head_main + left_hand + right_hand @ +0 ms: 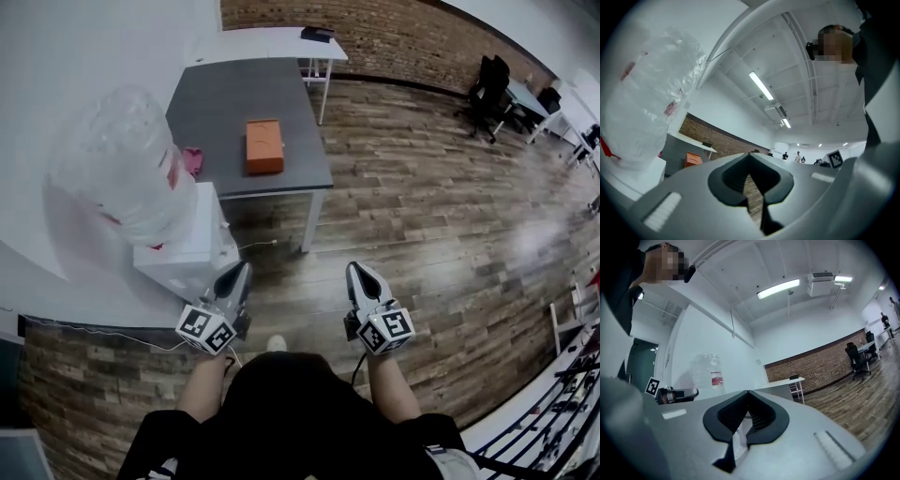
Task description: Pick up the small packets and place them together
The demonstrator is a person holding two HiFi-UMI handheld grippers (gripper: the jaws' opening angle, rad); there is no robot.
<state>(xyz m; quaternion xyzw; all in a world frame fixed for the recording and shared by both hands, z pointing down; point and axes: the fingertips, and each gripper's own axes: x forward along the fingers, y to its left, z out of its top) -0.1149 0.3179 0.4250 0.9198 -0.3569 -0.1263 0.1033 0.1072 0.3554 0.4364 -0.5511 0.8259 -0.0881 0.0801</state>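
Head view shows left tool (243, 270) and right tool (356, 270) closed, empty, a pink item (192, 161) half-hidden behind the water bottle (117, 159).

Dark grey rectangular counter (225, 103) up ahead, an orange rectangular box (264, 145) lying near its middle, a small pink thing (192, 161) at its left edge.

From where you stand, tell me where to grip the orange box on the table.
Across its two long sides, near the middle, coming from above: the orange box lies flat on the grey table, its narrow width probably fitting the jaws.
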